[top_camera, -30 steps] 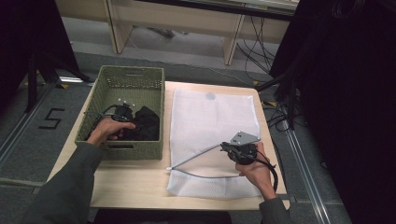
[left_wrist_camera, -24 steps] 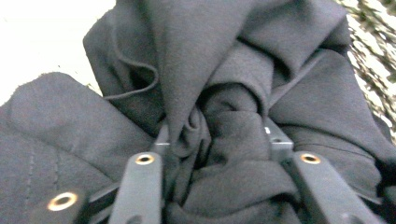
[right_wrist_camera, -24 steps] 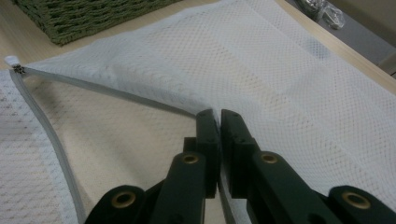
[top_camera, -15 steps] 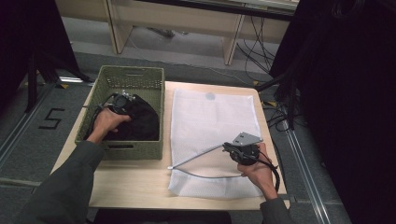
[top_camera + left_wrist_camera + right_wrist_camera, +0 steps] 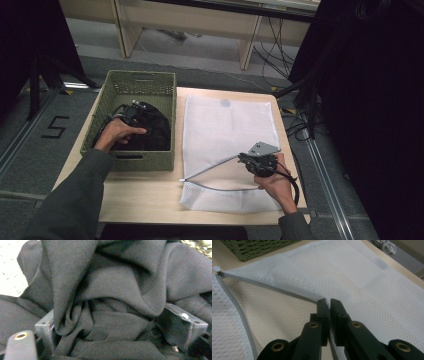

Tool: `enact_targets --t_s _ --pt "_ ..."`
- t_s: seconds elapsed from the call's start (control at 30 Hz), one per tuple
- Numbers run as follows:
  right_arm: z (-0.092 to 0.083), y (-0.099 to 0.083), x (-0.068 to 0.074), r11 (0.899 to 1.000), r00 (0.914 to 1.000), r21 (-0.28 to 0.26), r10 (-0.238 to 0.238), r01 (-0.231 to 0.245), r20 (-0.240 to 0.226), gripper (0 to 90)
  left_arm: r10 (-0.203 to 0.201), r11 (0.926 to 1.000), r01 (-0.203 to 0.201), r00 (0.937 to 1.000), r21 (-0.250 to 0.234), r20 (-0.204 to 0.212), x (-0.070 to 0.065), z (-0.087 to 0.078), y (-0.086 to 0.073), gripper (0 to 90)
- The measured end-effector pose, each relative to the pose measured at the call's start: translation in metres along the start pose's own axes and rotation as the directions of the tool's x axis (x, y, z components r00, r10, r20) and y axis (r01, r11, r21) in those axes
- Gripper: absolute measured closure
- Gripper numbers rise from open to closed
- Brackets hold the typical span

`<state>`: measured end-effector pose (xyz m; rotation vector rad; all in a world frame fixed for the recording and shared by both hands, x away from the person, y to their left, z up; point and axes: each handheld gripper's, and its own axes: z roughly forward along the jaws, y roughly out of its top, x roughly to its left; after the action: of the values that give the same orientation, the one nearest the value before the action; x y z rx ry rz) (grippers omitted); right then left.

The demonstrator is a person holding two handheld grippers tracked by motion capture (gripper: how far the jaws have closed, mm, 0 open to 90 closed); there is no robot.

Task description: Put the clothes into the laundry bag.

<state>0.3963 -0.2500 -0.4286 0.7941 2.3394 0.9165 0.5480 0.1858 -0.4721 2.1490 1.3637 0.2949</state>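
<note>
My right gripper (image 5: 329, 301) has its fingers clenched on the zipper edge of the white mesh laundry bag (image 5: 227, 130), propping its mouth open on the table (image 5: 150, 200). My left gripper (image 5: 131, 111) is down in the green woven basket (image 5: 142, 82), fingers just spread wide around soft, bunched folds of the black garment (image 5: 107, 290), not pinching yet. Worry: that floppy fabric slips out or snags the basket rim, or the thin mesh pops free and the mouth collapses.

grey carpeted floor (image 5: 45, 165), black curtains (image 5: 370, 100), a pale wooden desk (image 5: 200, 20) behind.
</note>
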Motion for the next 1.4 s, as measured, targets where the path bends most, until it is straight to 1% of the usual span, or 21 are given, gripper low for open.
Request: enact_targets --t_s 0.07,0.13,0.2,0.23,0.27,0.3,0.33,0.4,0.47,0.53,0.57,0.63,0.67,0.73,0.87,0.9,1.03,1.07,1.23,1.33,1.4 --pt "0.001 0.000 0.001 1.000 1.0000 0.003 0.002 -0.002 0.001 86.8 0.008 0.9997 -0.008 0.9999 0.022 -0.014 0.003 0.004 0.000 9.8" --pt "0.001 0.000 0.002 1.000 1.0000 0.001 0.007 -0.007 0.002 86.7 -0.012 0.9999 0.012 0.9997 0.003 -0.022 0.003 0.008 0.000 4.9" --pt "0.001 0.001 0.001 1.000 0.9999 0.003 -0.012 0.012 -0.006 86.5 -0.063 0.9980 0.063 0.9980 0.002 0.006 0.005 0.013 -0.002 5.5" --pt "0.001 0.001 0.003 1.000 1.0000 0.002 0.002 -0.002 -0.001 86.4 -0.101 0.9949 0.101 0.9949 -0.005 0.010 0.004 0.013 -0.003 10.1" --pt "0.002 0.001 0.003 1.000 1.0000 -0.003 -0.009 0.009 0.001 86.4 -0.101 0.9949 0.101 0.9949 -0.005 0.010 0.004 0.013 -0.003 18.1" --pt "0.001 0.001 0.004 1.000 0.9999 0.008 0.005 -0.005 -0.014 86.4 -0.124 0.9916 0.125 0.9920 -0.034 0.022 0.007 0.013 -0.007 29.4" --pt "0.001 0.001 0.002 1.000 0.9999 -0.003 -0.010 0.010 -0.003 86.4 -0.130 0.9901 0.132 0.9910 -0.050 0.030 0.008 0.013 -0.009 38.4" --pt "0.001 0.001 0.003 1.000 1.0000 -0.005 0.004 -0.004 0.001 86.4 -0.117 0.9914 0.119 0.9926 -0.054 0.034 0.008 0.013 -0.010 47.0" --pt "0.001 0.002 0.002 1.000 0.9999 -0.004 -0.011 0.011 -0.001 86.8 -0.078 0.9959 0.080 0.9964 -0.043 0.031 0.009 0.011 -0.009 55.4" --pt "0.000 0.002 0.003 1.000 1.0000 -0.006 -0.007 0.007 -0.003 87.0 -0.072 0.9964 0.073 0.9970 -0.042 0.030 0.008 0.010 -0.009 59.7" --pt "0.000 0.002 0.002 1.000 1.0000 -0.010 -0.006 0.006 0.006 87.5 -0.024 0.9988 0.025 0.9993 -0.043 0.030 0.007 0.009 -0.007 61.6" --pt "0.000 0.002 0.002 1.000 1.0000 -0.011 0.003 -0.002 0.008 87.6 -0.027 0.9989 0.028 0.9990 -0.037 0.034 0.008 0.007 -0.007 62.9" --pt "0.000 0.002 0.001 1.000 0.9998 -0.017 -0.019 0.019 0.007 87.8 -0.027 0.9987 0.028 0.9991 -0.042 0.032 0.007 0.006 -0.007 62.9" --pt "0.000 0.002 0.001 1.000 0.9999 -0.014 0.007 -0.006 0.011 88.1 0.001 0.9992 0.000 0.9999 -0.041 0.014 0.004 0.003 -0.004 63.7" --pt "-0.001 0.002 0.000 1.000 0.9999 -0.026 -0.015 0.016 0.007 88.2 0.022 0.9974 -0.022 0.9997 -0.069 0.005 0.004 -0.007 0.001 64.3" --pt "-0.003 0.002 -0.001 1.000 0.9999 -0.024 -0.002 0.002 0.011 88.3 0.014 0.9921 -0.014 0.9999 -0.124 0.004 0.003 -0.012 0.002 64.4" --pt "-0.004 0.003 0.000 0.999 0.9997 -0.032 0.008 -0.007 0.023 88.3 0.059 0.9883 -0.058 0.9982 -0.141 0.007 -0.001 -0.035 0.011 64.6" --pt "-0.004 0.003 0.000 0.999 0.9997 -0.032 0.008 -0.007 0.023 88.3 0.059 0.9883 -0.058 0.9982 -0.141 0.007 -0.001 -0.035 0.011 64.8" --pt "-0.005 0.006 0.002 0.999 0.9994 -0.045 0.006 -0.005 0.033 88.3 0.107 0.9722 -0.099 0.9939 -0.212 0.027 -0.008 -0.072 0.025 65.1" --pt "-0.005 0.006 0.000 0.999 0.9994 -0.048 -0.007 0.008 0.033 88.3 0.118 0.9686 -0.109 0.9926 -0.223 0.028 -0.011 -0.085 0.031 65.4" --pt "-0.006 0.006 0.001 0.999 0.9993 -0.052 -0.005 0.007 0.036 88.3 0.150 0.9585 -0.140 0.9883 -0.249 0.025 -0.017 -0.106 0.037 65.4"
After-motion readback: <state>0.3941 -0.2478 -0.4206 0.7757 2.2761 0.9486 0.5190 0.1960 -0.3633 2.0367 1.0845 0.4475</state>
